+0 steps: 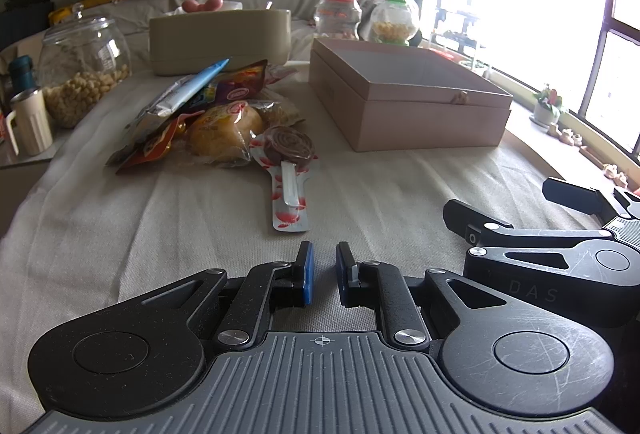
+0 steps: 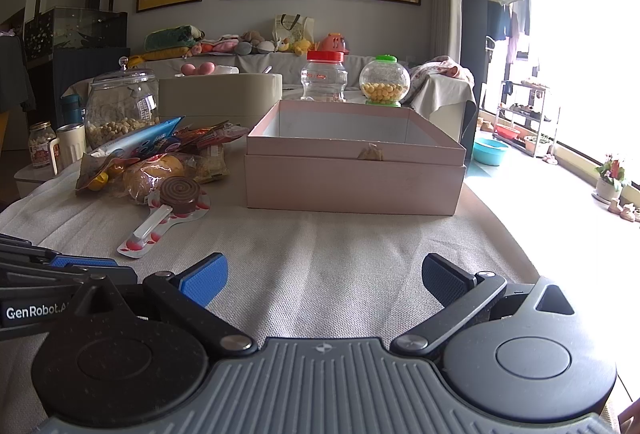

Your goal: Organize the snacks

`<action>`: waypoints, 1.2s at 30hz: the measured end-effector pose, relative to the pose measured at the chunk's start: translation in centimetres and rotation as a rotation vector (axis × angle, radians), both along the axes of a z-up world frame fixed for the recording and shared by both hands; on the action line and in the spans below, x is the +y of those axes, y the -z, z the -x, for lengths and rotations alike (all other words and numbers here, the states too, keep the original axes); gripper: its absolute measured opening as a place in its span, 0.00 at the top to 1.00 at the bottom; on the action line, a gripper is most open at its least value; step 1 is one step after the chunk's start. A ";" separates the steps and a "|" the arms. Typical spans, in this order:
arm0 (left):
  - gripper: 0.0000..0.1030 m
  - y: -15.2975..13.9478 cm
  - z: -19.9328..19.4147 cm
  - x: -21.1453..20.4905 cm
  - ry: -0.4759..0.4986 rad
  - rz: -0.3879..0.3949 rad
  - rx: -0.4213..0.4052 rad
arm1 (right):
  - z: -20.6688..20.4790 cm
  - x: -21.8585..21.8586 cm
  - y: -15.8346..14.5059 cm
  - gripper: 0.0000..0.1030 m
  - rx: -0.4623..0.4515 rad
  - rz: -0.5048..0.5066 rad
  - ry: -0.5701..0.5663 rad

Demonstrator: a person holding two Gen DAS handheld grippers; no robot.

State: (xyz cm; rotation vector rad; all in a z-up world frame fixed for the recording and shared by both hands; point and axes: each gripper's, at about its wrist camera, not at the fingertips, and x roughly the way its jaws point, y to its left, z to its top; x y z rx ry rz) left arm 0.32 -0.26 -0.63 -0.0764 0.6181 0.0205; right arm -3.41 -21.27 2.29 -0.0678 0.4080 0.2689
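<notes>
Left gripper (image 1: 325, 260) hovering low over the beige woven tablecloth (image 1: 160, 234), blue-padded black jaws drawn nearly together, nothing between them. Right gripper (image 2: 324, 280) sitting just beside it, jaws spread wide, likewise gripping nothing; its black linkage showing at the right edge of the left wrist view.

Lying just ahead of the left gripper: a chocolate-brown spiral lollipop in a clear wrapper printed with red blotches (image 1: 289, 154), white stick pointing back toward the jaws, apart from the pads. Resting against the lollipop head, a heap of packaged snacks (image 1: 208, 114): a golden bun in clear film (image 1: 226, 130), a blue foil pouch (image 1: 200, 84) leaning on top, red and purple sachets beneath.

Standing to the right of the heap, well apart from both grippers: an open pale-pink rectangular cardboard box (image 2: 354, 170), interior appearing bare.

Standing behind: a beige rounded-corner bin (image 1: 220, 40), a clear lidded glass jar of pale nuts (image 1: 82, 70), a red-capped clear plastic jar (image 2: 324, 78), a green-capped round jar of yellow balls (image 2: 384, 82).
</notes>
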 end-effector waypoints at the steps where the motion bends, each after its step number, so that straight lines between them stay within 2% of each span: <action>1: 0.84 0.0 0.0 0.0 0.000 0.000 0.000 | 0.0 0.0 0.0 0.00 0.000 0.000 0.000; 20: 0.84 -0.3 -0.2 0.2 0.012 -0.005 -0.008 | 0.1 -0.3 -0.3 0.00 -0.014 -0.020 -0.007; 26: 0.84 -2.7 -1.2 2.6 0.090 0.101 -0.051 | -0.6 -0.7 -3.2 0.00 -0.078 -0.074 -0.021; 27: 0.84 -3.5 -1.5 2.8 0.091 0.100 -0.051 | -1.3 -0.8 -3.7 0.00 -0.051 -0.099 -0.041; 28: 0.84 -4.4 -2.0 3.0 0.090 0.094 -0.049 | -2.2 -0.8 -4.1 0.00 0.023 -0.112 -0.078; 30: 0.84 -5.4 -2.9 3.4 0.091 0.069 -0.034 | -4.7 -0.3 -4.4 0.00 0.228 -0.110 -0.179; 31: 0.84 -5.8 -3.4 3.6 0.091 0.054 -0.022 | -5.5 0.0 -4.1 0.00 0.293 -0.122 -0.211; 33: 0.84 -6.3 -4.4 4.0 0.082 0.029 0.005 | -5.9 0.6 -3.8 0.00 0.319 -0.096 -0.223; 36: 0.84 -7.0 -5.5 4.8 0.086 0.024 0.029 | -5.9 1.8 -3.5 0.00 0.312 0.024 -0.180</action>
